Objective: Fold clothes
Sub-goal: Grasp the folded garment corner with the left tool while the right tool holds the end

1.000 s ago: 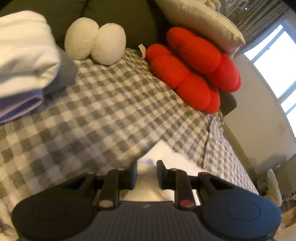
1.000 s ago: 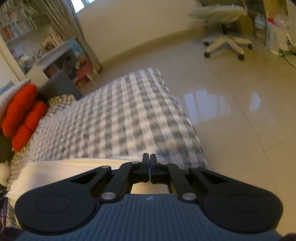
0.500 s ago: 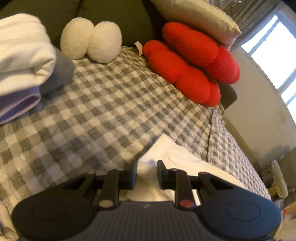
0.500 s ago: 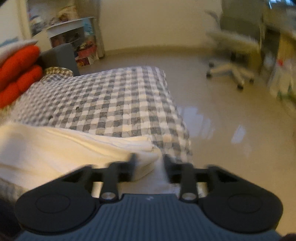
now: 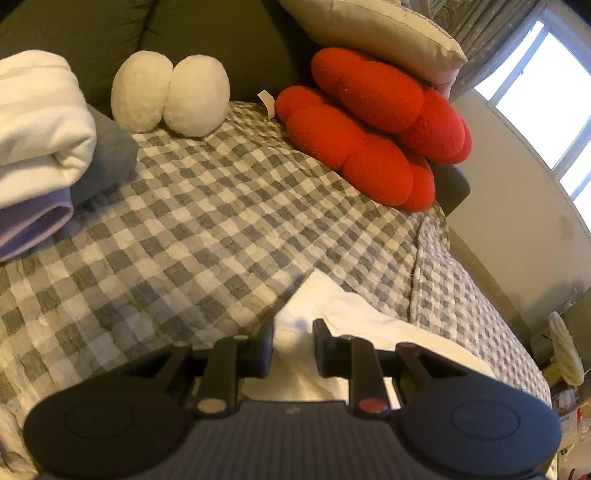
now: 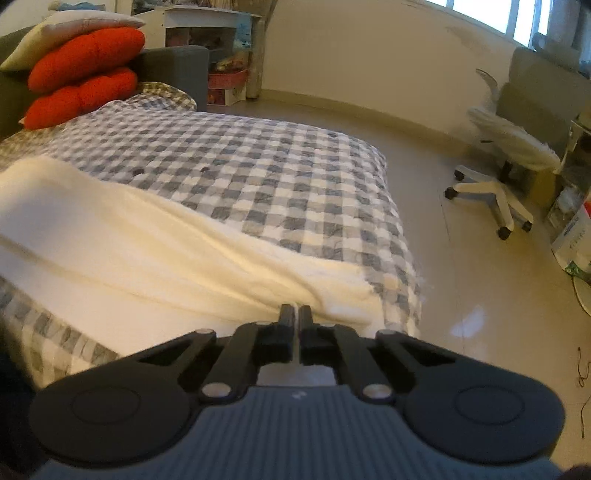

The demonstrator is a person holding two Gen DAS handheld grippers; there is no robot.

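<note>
White cloth, the garment (image 5: 354,314) being folded, lies low in the centre of the left wrist view on a grey-and-white checked bed cover (image 5: 207,229), its pointed corner reaching up from between the fingers of the left gripper (image 5: 293,332). Those fingers stand a moderate gap apart, one on each side of the cloth, and do not pinch it. At the left edge sits a stack of folded clothes (image 5: 40,147): white on top, grey behind, lilac beneath. Two white round cushions (image 5: 170,96) rest at the top of the frame, and red lobed cushions (image 5: 373,125) lie upper right beneath a beige pillow (image 5: 373,33). In the right wrist view the same garment (image 6: 147,251) stretches as a long cream band from the left edge down to the lower centre, across the checked bed cover (image 6: 258,170) near its right-hand edge. The right gripper (image 6: 295,317) has its fingers drawn almost together, with a thin strip of the cloth's edge caught between them. A white swivel chair (image 6: 509,162) stands on the floor at the right.
</note>
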